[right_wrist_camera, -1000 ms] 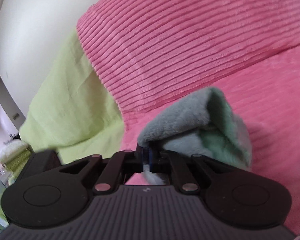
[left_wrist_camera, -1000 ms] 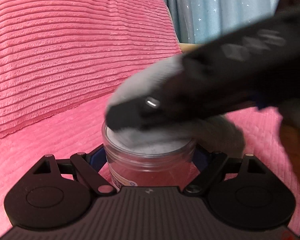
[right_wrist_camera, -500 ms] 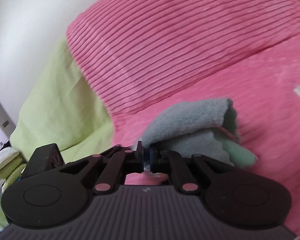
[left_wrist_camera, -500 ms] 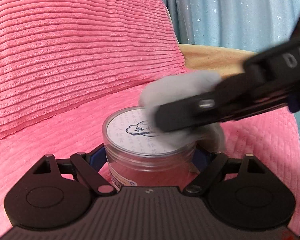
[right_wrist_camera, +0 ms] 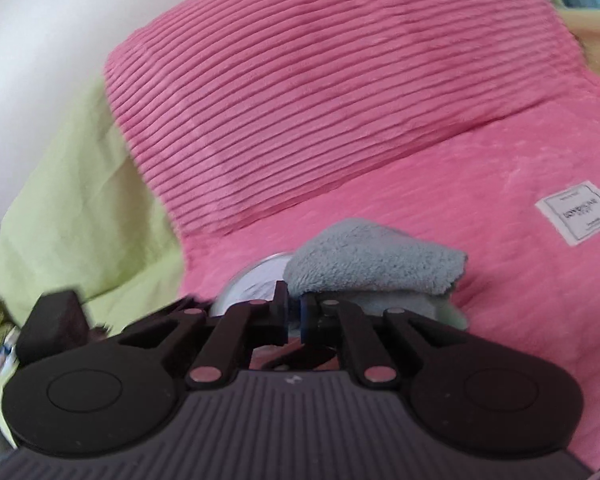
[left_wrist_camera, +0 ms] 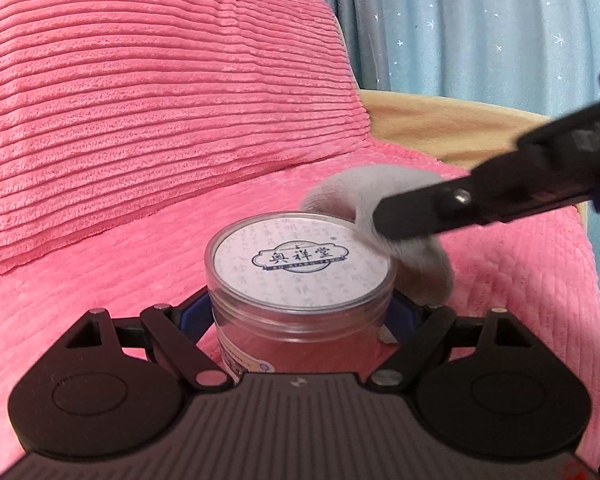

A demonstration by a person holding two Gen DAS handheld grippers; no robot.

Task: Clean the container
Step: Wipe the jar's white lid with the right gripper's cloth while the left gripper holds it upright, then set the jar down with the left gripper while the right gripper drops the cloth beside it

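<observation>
A clear plastic container (left_wrist_camera: 300,312) with a white printed lid (left_wrist_camera: 300,258) stands upright between the jaws of my left gripper (left_wrist_camera: 300,312), which is shut on it. My right gripper (right_wrist_camera: 294,312) is shut on a grey cloth (right_wrist_camera: 374,258). In the left wrist view the cloth (left_wrist_camera: 412,248) rests at the lid's right rim, under the black right gripper finger (left_wrist_camera: 440,208). In the right wrist view a part of the lid (right_wrist_camera: 260,284) shows just left of the cloth.
A pink ribbed pillow (left_wrist_camera: 140,92) lies behind the container on a pink blanket (left_wrist_camera: 520,272). A lime green sheet (right_wrist_camera: 76,208) lies left of the pillow. Blue curtains (left_wrist_camera: 480,28) hang at the back right. A white label (right_wrist_camera: 576,212) is sewn on the blanket.
My right gripper has swept the cloth from the lid's left side across to its right rim, uncovering the printed lid. The left gripper and container have stayed still.
</observation>
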